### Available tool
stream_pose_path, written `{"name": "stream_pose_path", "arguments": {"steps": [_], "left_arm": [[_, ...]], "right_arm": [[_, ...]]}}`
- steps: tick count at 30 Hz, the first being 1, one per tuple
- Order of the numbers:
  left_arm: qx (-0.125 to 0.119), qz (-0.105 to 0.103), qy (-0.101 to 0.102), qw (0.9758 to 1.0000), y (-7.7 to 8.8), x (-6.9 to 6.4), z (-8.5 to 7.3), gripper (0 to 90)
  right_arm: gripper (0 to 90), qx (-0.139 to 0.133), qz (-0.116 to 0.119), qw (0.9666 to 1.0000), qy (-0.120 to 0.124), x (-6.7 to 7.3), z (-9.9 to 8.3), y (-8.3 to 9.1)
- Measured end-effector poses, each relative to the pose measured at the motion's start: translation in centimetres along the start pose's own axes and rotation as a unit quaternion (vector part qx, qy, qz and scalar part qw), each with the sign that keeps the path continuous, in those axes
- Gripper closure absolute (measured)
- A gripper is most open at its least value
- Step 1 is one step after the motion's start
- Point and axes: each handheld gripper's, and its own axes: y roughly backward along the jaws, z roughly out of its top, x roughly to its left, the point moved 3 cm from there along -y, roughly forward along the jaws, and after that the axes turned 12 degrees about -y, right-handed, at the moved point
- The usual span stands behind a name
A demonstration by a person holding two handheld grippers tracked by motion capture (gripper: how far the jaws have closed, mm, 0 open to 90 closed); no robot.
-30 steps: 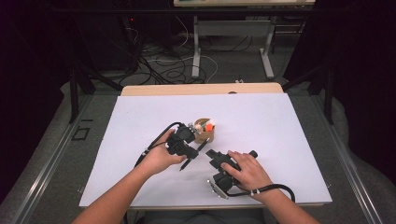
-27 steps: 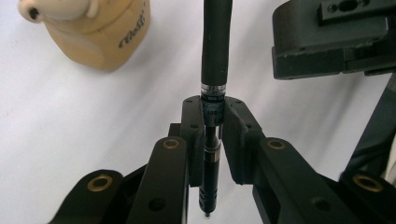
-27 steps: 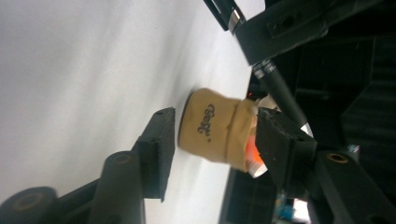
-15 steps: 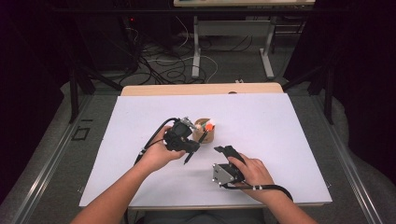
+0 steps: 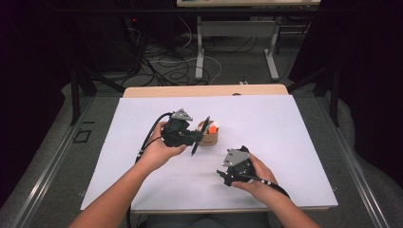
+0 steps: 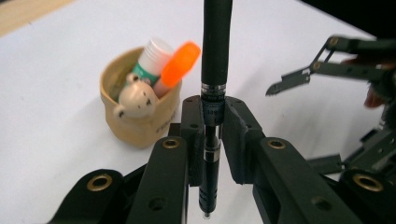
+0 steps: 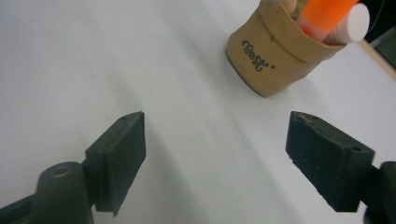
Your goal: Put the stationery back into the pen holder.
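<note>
Left gripper (image 6: 212,135) clamps a black pen (image 6: 215,56) beside the tan cup (image 6: 140,116) – right gripper (image 7: 215,154) fingers just spread wide, nothing between

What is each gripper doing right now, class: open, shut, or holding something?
Left gripper: shut on the black pen.
Right gripper: open, nothing between its jaws, which have just been opening.

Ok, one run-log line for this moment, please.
left tongs: shut on slim black pen | right tongs: just opening, nothing between | tan bear-faced pen cup: upright beside pen, holds orange highlighter
</note>
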Motion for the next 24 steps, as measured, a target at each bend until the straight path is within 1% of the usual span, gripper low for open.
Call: {"name": "stream_pose_path", "arguments": {"steps": [1,2,3,4,5,7,8,9,10,12,13,14,15,16,17,18,19,20,21,22,23,24], "left_arm": [[-0.009,0.003,-0.001,1.0,0.1,0.1,0.2,79.1],[-0.018,0.008,0.002,0.9998,0.3,0.2,0.3,79.1],[-0.027,0.01,-0.001,0.9996,0.3,0.4,0.5,79.1],[-0.036,0.015,0.002,0.9992,0.4,0.6,0.7,79.1],[-0.044,0.021,0.006,0.9988,0.5,0.7,0.8,79.1],[-0.061,0.029,0.013,0.9977,0.6,1.0,1.0,79.2],[-0.065,0.034,0.015,0.9971,0.6,1.2,1.1,79.2],[-0.075,0.04,0.02,0.9962,0.6,1.4,1.2,79.2],[-0.083,0.043,0.023,0.9954,0.7,1.6,1.2,79.2],[-0.095,0.052,0.031,0.9936,0.7,1.9,1.3,79.2],[-0.104,0.056,0.035,0.9923,0.7,2.0,1.4,79.2],[-0.111,0.059,0.038,0.9914,0.7,2.1,1.5,79.2],[-0.117,0.064,0.04,0.9902,0.6,2.3,1.5,79.2],[-0.122,0.069,0.043,0.9892,0.6,2.4,1.6,79.2],[-0.128,0.076,0.047,0.9877,0.5,2.5,1.7,79.2],[-0.13,0.077,0.045,0.9875,0.5,2.6,1.7,79.2],[-0.133,0.082,0.047,0.9866,0.4,2.7,1.7,79.2],[-0.136,0.084,0.051,0.9857,0.3,2.8,1.8,79.2],[-0.142,0.088,0.057,0.9844,0.0,2.8,1.9,79.2],[-0.143,0.091,0.055,0.984,-0.1,2.9,1.9,79.2],[-0.148,0.095,0.058,0.9826,-0.3,3.1,2.0,79.2],[-0.151,0.098,0.061,0.9818,-0.5,3.1,2.0,79.2]], "right_arm": [[18.6,-0.003,0.004,0.9999,-0.012,0.0,0.0,0.0],[16.9,-0.005,0.007,0.9998,-0.018,-0.2,0.0,0.0],[15.7,-0.004,0.005,0.9996,-0.027,-0.2,0.0,0.0],[15.7,-0.006,0.002,0.9994,-0.032,-0.3,-0.1,0.0],[15.7,-0.009,0.005,0.9991,-0.041,-0.4,-0.1,0.0],[15.7,-0.011,0.017,0.9974,-0.069,-0.6,-0.2,0.0],[15.7,-0.016,0.021,0.9961,-0.084,-0.7,-0.2,0.0],[15.5,-0.015,0.029,0.9951,-0.093,-0.8,-0.3,0.0],[15.2,-0.011,0.04,0.9927,-0.113,-1.0,-0.3,0.0],[14.6,-0.008,0.047,0.9881,-0.146,-1.3,-0.5,0.0],[13.7,-0.007,0.048,0.986,-0.16,-1.4,-0.6,0.0],[12.0,0.001,0.051,0.9846,-0.167,-1.6,-0.7,0.0],[9.9,-0.004,0.047,0.9838,-0.173,-1.7,-0.8,0.0],[7.3,0.001,0.048,0.9823,-0.181,-1.9,-0.8,0.1],[4.7,-0.009,0.044,0.9814,-0.186,-2.0,-0.9,0.0],[2.1,-0.007,0.04,0.982,-0.184,-2.2,-0.9,0.1],[0.1,-0.008,0.038,0.9813,-0.189,-2.3,-0.9,0.1],[0.0,-0.01,0.036,0.9791,-0.2,-2.3,-0.9,0.1],[0.0,-0.01,0.035,0.9789,-0.201,-2.4,-1.0,0.2],[0.0,-0.011,0.035,0.9776,-0.207,-2.5,-1.0,0.2],[0.0,-0.008,0.036,0.9769,-0.211,-2.5,-1.0,0.3],[0.0,-0.012,0.034,0.9761,-0.214,-2.6,-1.0,0.3]]}}
